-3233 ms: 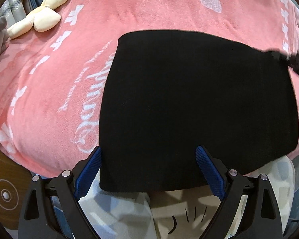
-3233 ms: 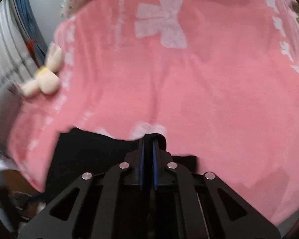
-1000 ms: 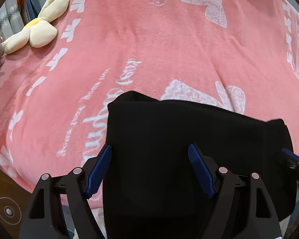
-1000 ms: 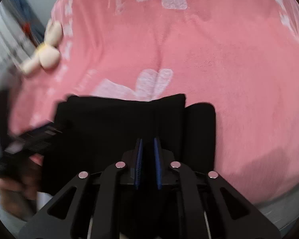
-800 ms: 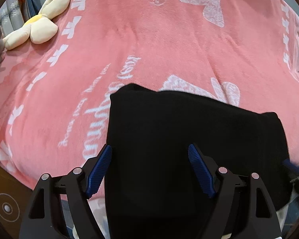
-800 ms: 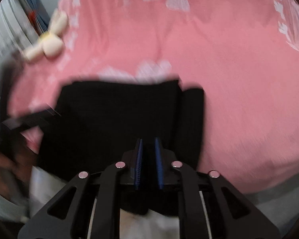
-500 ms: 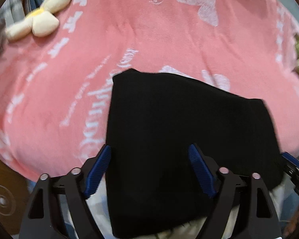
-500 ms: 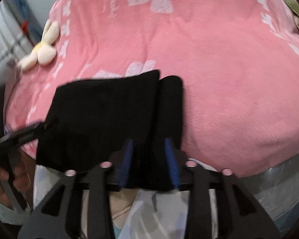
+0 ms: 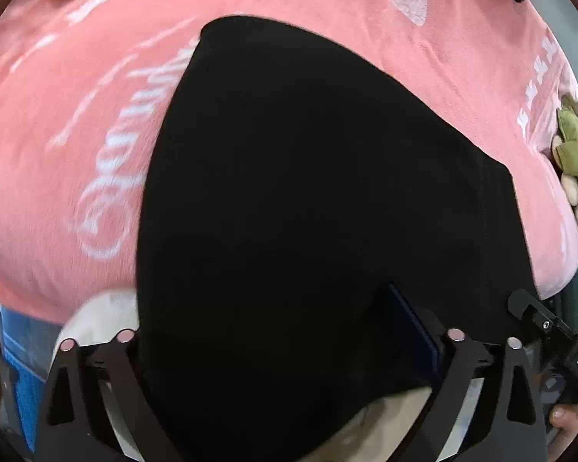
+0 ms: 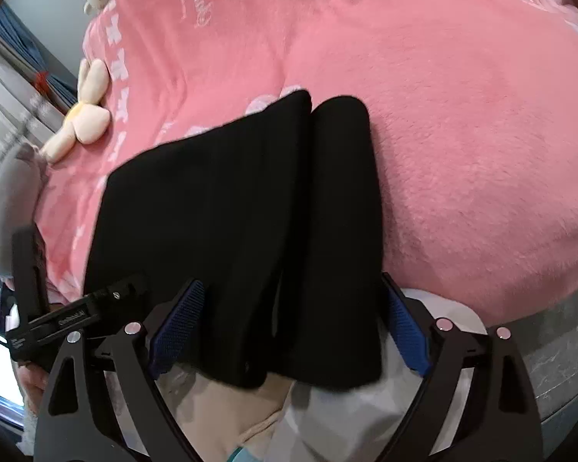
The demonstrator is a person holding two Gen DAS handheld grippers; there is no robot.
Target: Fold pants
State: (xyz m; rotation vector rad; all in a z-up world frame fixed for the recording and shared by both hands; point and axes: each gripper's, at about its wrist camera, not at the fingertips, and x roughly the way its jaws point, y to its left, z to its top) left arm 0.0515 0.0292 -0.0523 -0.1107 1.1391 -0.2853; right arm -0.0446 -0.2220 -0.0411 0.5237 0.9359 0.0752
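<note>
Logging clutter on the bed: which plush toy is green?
The olive-green plush toy at the pink blanket's right edge; the flower-shaped one is cream.

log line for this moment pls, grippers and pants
left gripper: open, over pants | right gripper: jaws just opened, pads clear of cloth | black pants: folded, on pink blanket at near edge

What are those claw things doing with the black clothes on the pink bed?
A person holds a two-finger gripper in each hand and is folding black pants on a fluffy pink blanket with white bows. The pants lie folded into a thick rectangle at the near edge of the bed. The right gripper has just been opening, its blue pads apart on either side of the cloth. The left gripper is wide open over the pants too. Neither one pinches them.
</note>
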